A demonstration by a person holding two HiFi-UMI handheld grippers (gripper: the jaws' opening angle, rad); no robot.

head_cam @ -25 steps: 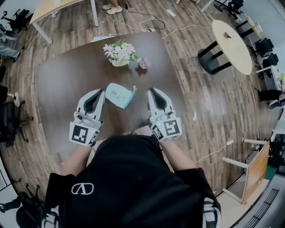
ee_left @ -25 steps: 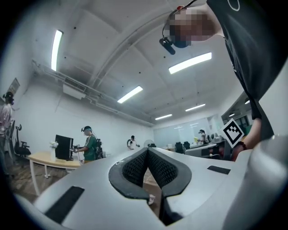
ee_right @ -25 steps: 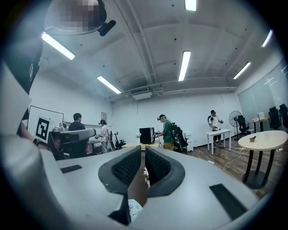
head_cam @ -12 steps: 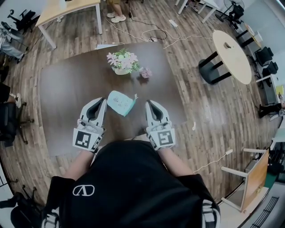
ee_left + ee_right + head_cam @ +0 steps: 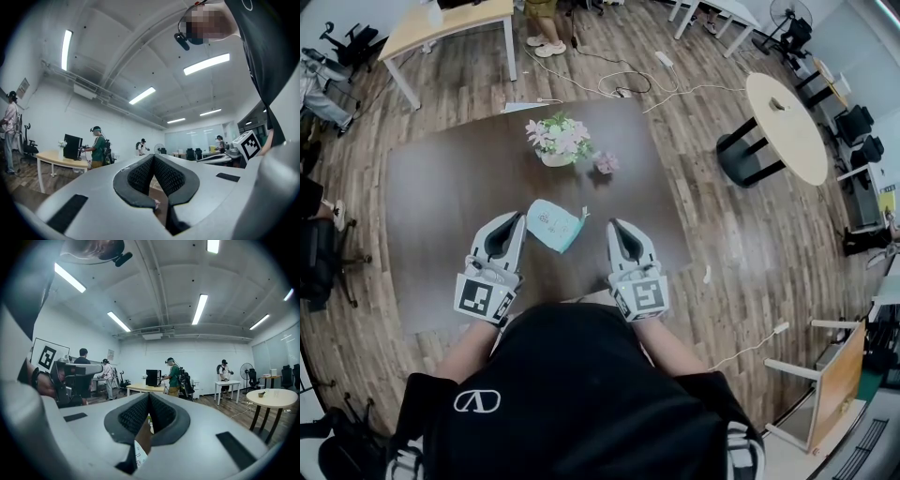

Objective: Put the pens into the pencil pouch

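Both claws are clamped shut on nothing, the left claw (image 5: 512,221) and right claw (image 5: 618,228) holding by the tabletop's (image 5: 431,206) near edge. The pencil pouch (image 5: 551,223) hasn't budged, lying between them and touching neither. No loose pens show, so they're probably already inside. A thin stub at the pouch's right corner is too small to name.

From the head we look steeply down at the table (image 5: 431,187). Left claw (image 5: 152,157) and right claw (image 5: 149,394) cameras face level across the room; both show one monitor (image 5: 72,146).
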